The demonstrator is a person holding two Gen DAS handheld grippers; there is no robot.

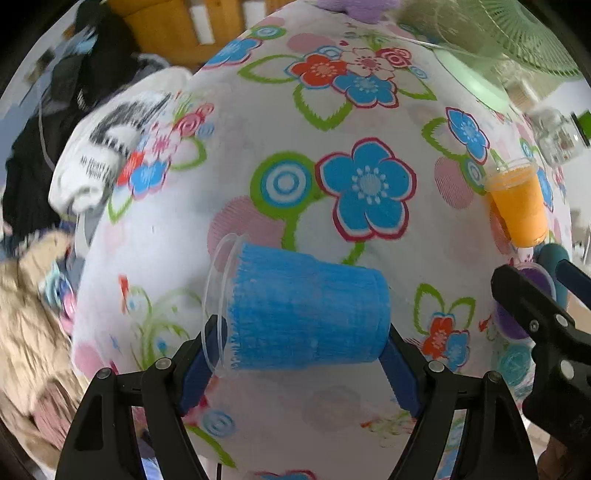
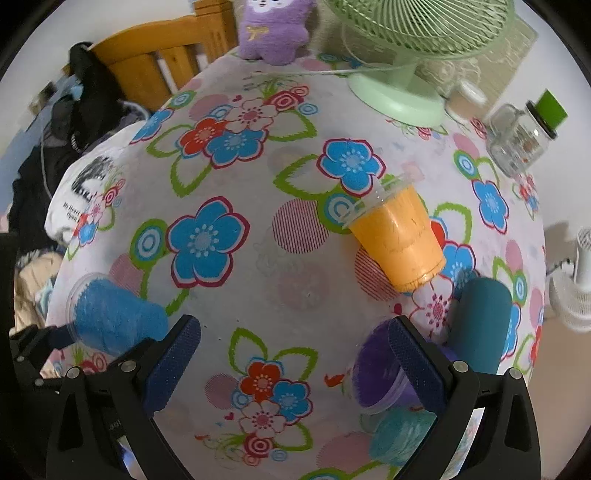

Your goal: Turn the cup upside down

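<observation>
round table in a flowery plastic cloth point(image 1: 258, 122) – the clear plastic cup with blue fuzzy filling point(image 1: 306, 314) is clamped sideways above it by the left gripper point(image 1: 299, 354), looks mid-flip. right gripper point(image 2: 295, 354) hangs spread apart, holding nothing – probably just waiting.

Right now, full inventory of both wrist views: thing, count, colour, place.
blue cup: 1, blue with clear rim, on its side between the left gripper's fingers
orange cup: 1, orange, centre-right of table
purple cup: 1, purple, near right edge, behind the right finger
teal cup: 1, teal, near edge beside purple cup
teal cylinder: 1, dark teal, right of purple cup
fan: 1, pale green, far side
glass jar: 1, clear with green lid, far right
plush toy: 1, purple, far edge
tablecloth: 1, white floral
left gripper: 1, black, blue pads, shut on blue cup
right gripper: 1, black, blue pads, open, empty
</observation>
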